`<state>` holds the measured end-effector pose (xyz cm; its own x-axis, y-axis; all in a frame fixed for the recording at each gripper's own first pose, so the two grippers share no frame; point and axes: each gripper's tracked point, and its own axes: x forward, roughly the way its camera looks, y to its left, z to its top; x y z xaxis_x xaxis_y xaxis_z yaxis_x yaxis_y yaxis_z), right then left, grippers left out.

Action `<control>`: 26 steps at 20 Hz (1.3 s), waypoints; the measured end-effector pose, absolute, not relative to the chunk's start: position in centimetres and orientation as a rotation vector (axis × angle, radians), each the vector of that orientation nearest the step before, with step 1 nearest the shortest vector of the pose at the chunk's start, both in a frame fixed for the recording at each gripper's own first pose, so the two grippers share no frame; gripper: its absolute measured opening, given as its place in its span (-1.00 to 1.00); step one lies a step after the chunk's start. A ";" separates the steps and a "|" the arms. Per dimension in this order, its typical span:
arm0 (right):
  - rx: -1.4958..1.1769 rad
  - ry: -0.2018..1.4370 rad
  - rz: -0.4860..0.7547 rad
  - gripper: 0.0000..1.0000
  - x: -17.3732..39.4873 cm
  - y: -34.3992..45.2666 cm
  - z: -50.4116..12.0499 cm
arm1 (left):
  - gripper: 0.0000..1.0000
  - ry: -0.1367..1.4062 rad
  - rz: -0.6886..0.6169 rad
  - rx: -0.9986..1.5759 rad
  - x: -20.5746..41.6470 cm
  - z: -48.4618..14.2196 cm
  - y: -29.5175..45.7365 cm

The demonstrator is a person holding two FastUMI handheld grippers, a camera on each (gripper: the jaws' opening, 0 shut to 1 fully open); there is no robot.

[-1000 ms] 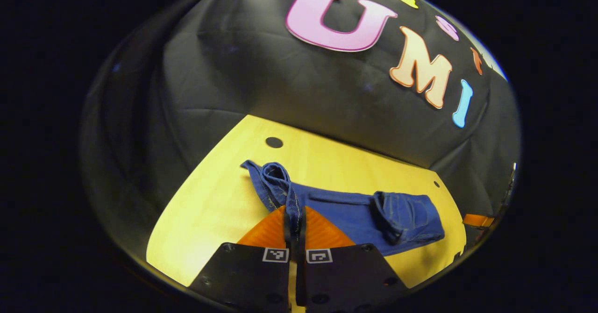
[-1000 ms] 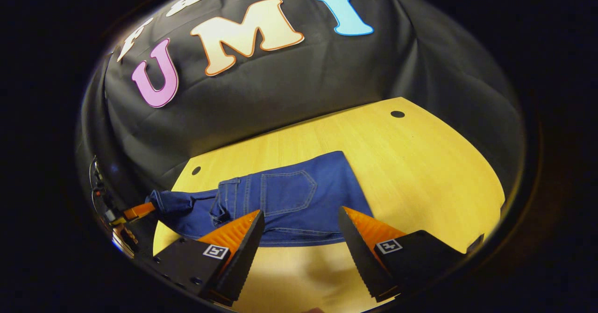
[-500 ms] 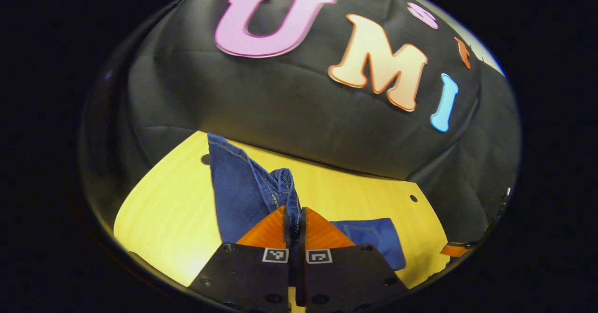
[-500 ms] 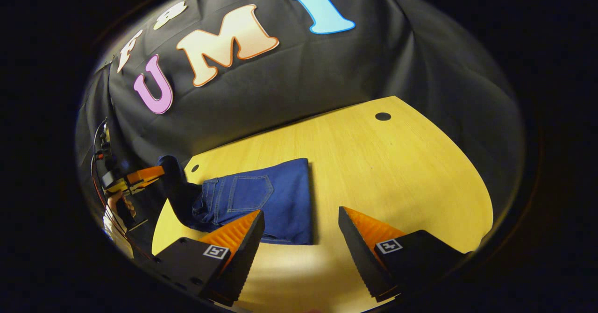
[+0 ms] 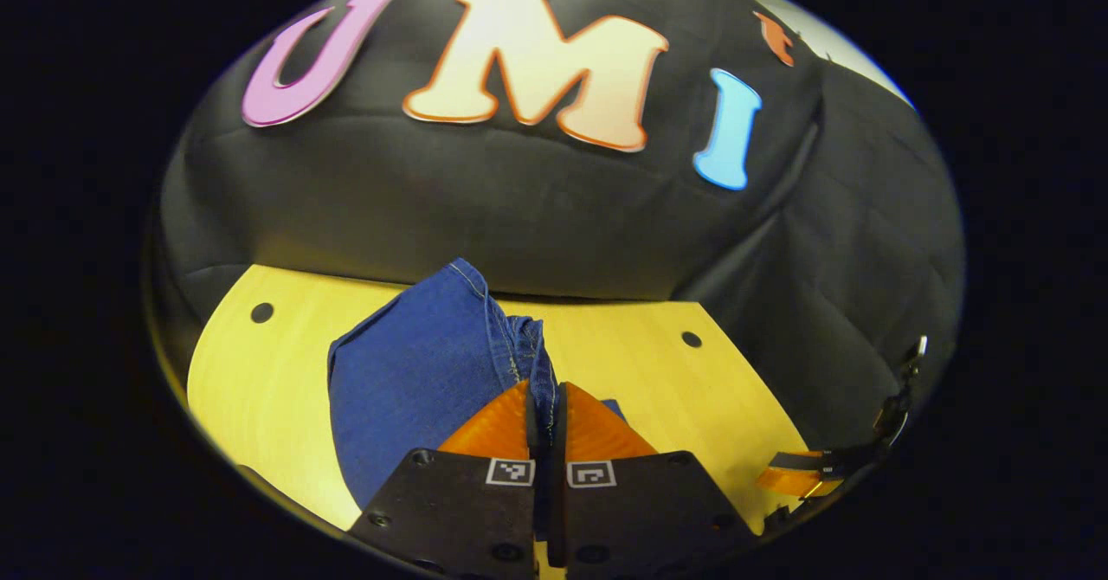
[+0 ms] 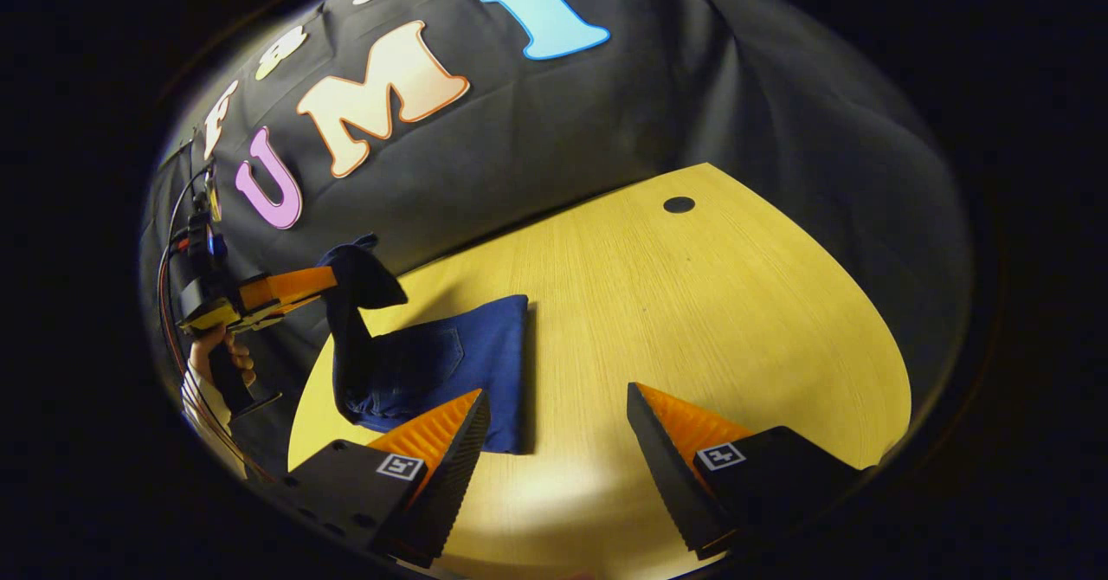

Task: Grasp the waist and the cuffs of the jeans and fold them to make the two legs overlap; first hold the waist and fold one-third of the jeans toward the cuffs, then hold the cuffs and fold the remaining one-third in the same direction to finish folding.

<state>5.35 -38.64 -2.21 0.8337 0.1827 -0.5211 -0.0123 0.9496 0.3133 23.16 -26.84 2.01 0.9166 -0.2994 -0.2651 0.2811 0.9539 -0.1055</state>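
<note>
The blue jeans [image 6: 467, 359] lie partly folded on the yellow table [image 6: 692, 303], back pocket up. My left gripper [image 5: 547, 400] is shut on their cuff end, and the lifted denim [image 5: 415, 381] hangs from it down to the table. From the right gripper view, the left gripper [image 6: 281, 290] is in the air at the left, held by a hand [image 6: 216, 359], and the cloth drapes from it onto the folded part. My right gripper [image 6: 554, 428] hovers open near the table's front edge, just right of the jeans, with nothing between its fingers.
The table has small dark holes [image 6: 679, 205] [image 5: 261, 312] [image 5: 690, 338] near its back corners. Black cloth walls close in the table behind and at the sides. The right gripper [image 5: 801, 476] shows low at the far right of the left gripper view.
My left gripper has risen with the cuff end, pulling the leg part up off the table toward the folded waist part. The right gripper stays open and has hardly moved.
</note>
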 end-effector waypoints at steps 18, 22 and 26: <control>0.287 0.548 0.142 0.96 4.0 -36.3 -1.4 | 0.77 0.410 -0.284 0.242 14.3 -11.2 -27.8; 0.270 0.484 0.144 0.96 2.7 -32.6 0.6 | 0.81 0.348 -0.217 0.189 11.6 -8.3 -22.1; 0.255 0.443 0.163 0.96 1.5 -29.0 2.3 | 0.80 0.318 -0.146 0.177 9.4 -7.1 -15.9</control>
